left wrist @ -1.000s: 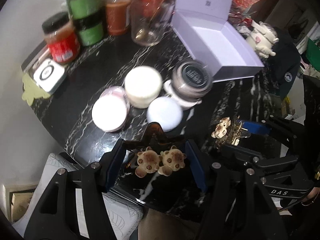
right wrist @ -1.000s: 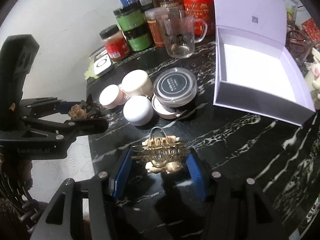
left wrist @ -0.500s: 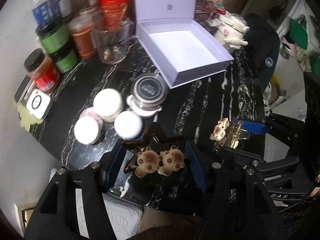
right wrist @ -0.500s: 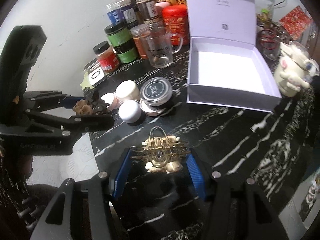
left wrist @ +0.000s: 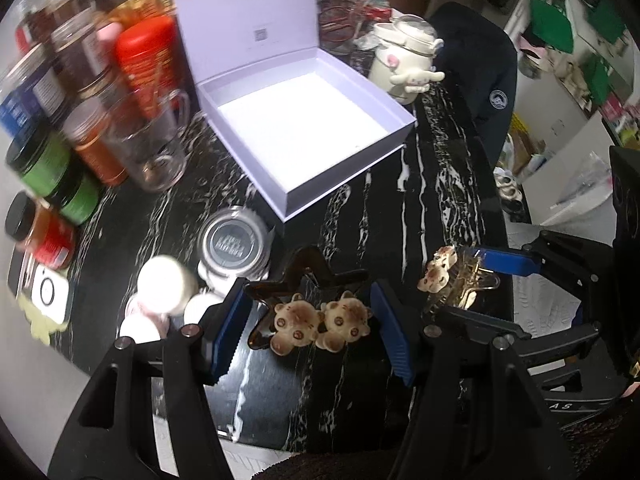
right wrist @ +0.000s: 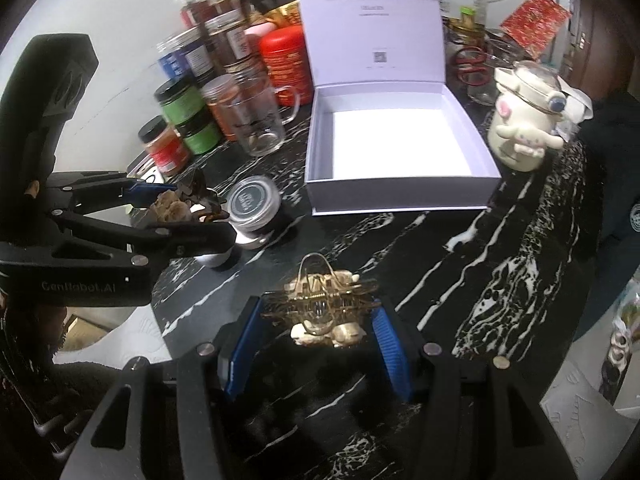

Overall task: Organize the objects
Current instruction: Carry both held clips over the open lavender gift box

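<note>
Your left tongs (left wrist: 308, 320) are clamped on a dark brown star-shaped hair clip with 2 small bear figures (left wrist: 308, 312), held above the black white-veined marble bench (left wrist: 420, 208). Your right tongs (right wrist: 320, 324) grip a gold wire hair clip with cream bear charms (right wrist: 320, 308), also clear of the bench surface.

The open lilac cardboard box with its lid raised (right wrist: 400, 140) stands well ahead of both tongs, and its white floor shows nothing inside. Judgement: 2 items are picked up, 0 are stowed. If the box is the destination, both clips remain to be carried over its near wall and released.

Still on the bench beside the box: a round jar with a dark grey lid (left wrist: 234, 242) and small white-capped cosmetic pots (left wrist: 164, 282), grouped just left of your left tongs. Whether these also belong in the box cannot be told. The spice jars (right wrist: 180, 116) and clear glass mug (right wrist: 260, 120) at the back look undisturbed.
</note>
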